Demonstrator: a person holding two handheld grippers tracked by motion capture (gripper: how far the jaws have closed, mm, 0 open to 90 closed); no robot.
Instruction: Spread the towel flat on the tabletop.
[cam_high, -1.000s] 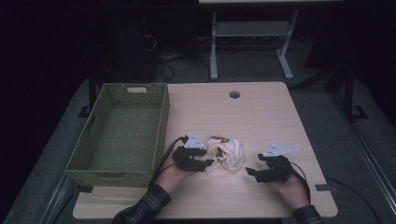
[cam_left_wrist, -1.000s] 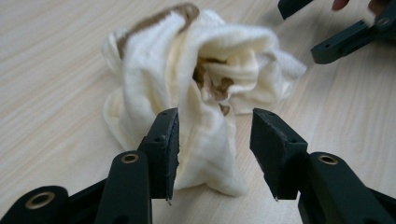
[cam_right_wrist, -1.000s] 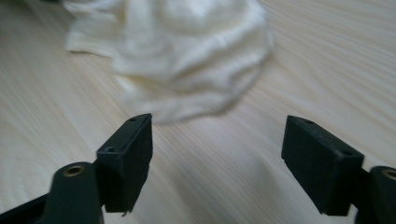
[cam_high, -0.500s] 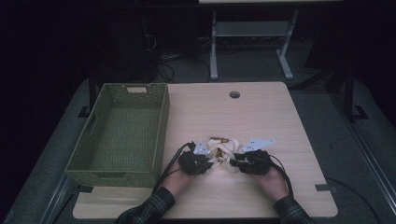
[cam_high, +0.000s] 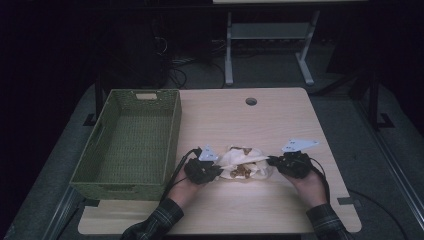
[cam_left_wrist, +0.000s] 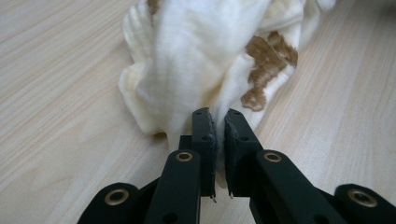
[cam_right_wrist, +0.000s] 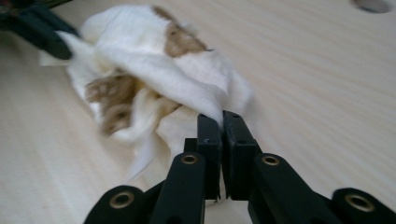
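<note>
- Nearest me, my two forearms in plaid sleeves (cam_high: 159, 225) come in from the table's near edge, a gripper in each hand.
- My left gripper (cam_left_wrist: 216, 119) has its jaws pinched on a fold of the cream cloth (cam_left_wrist: 196, 60); fabric runs down between the pads with a thin gap left.
- My right gripper (cam_right_wrist: 220, 122) is likewise clamped on the cloth's edge at the opposite side, jaws nearly together with a white fold caught between them.
- The cloth, cream with brown patches, lies crumpled on the wooden table (cam_high: 260, 125) between both grippers, near the front edge and about midway across.
- From the right gripper view I can see the left gripper's dark jaws at the cloth's far end.
- Just left of my left hand sits a green woven basket (cam_high: 95, 150), apart from the cloth.
- Farther back, a round cable hole (cam_high: 251, 101) sits in the tabletop.
- Beyond the table, a pale metal stand (cam_high: 265, 45) stands on the dark floor.
</note>
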